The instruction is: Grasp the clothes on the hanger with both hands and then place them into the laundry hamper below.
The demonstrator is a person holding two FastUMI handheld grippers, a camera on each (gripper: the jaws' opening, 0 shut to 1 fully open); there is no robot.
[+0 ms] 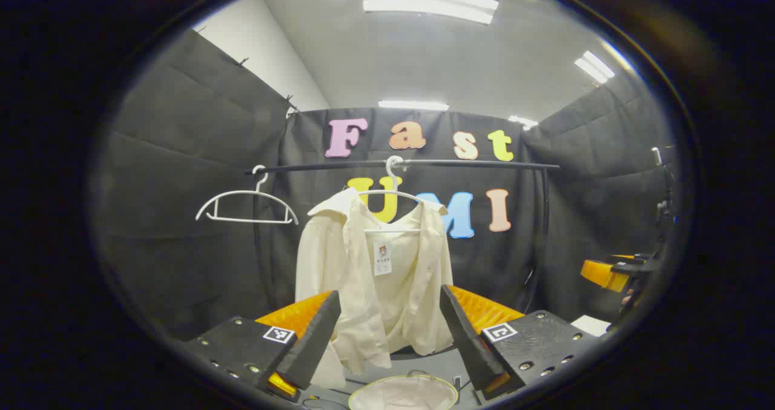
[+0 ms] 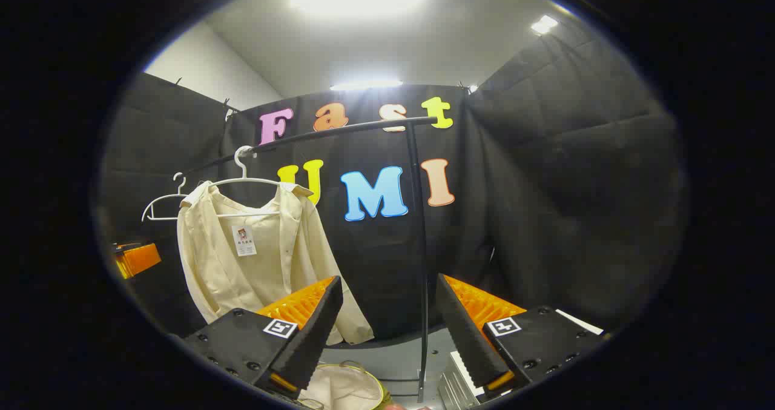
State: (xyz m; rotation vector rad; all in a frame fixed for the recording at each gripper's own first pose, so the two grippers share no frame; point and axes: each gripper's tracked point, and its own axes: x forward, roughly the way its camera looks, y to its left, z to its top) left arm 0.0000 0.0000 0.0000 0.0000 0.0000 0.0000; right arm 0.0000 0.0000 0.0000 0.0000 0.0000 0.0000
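Note:
A cream shirt [image 1: 375, 277] hangs on a white hanger [image 1: 393, 186] from a black rail [image 1: 424, 164], straight ahead in the left gripper view. My left gripper [image 1: 390, 313] is open, its fingers framing the shirt's lower part but well short of it. In the right gripper view the same shirt [image 2: 254, 258] hangs to the left, and my right gripper [image 2: 390, 313] is open with nothing between its fingers, pointing at the rail's upright post [image 2: 421, 246]. The round laundry hamper [image 1: 404, 393] sits below the shirt; its rim [image 2: 348, 386] also shows by the right gripper's fingers.
An empty white hanger [image 1: 247, 207] hangs on the rail left of the shirt. The right gripper [image 1: 611, 274] shows at the far right of the left gripper view. A grey ribbed box [image 2: 451, 386] lies on the floor near the post. Black cloth walls enclose the booth.

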